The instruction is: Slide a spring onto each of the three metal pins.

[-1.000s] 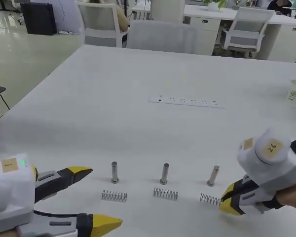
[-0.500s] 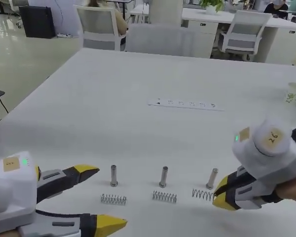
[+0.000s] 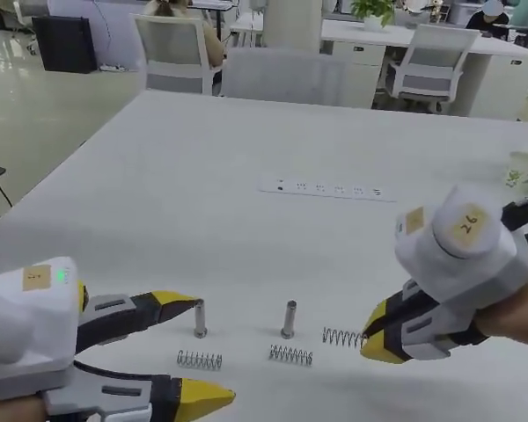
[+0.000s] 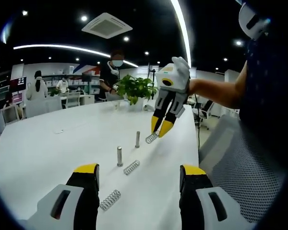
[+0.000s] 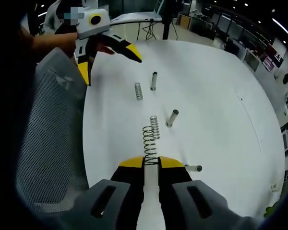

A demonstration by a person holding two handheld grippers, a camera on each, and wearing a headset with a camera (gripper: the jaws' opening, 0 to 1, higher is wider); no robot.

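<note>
Near the front edge of the bench (image 3: 246, 158), right tool (image 3: 368, 341) pinching one spring (image 3: 341, 337) by its end just beside the middle pin (image 3: 289, 318), left tool (image 3: 213, 350) spread by the left pin (image 3: 200, 318), open room beyond.

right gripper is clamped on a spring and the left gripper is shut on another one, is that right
Not quite. The right gripper is clamped on a spring, but the left gripper is open and holds nothing, as the left gripper view shows.
</note>
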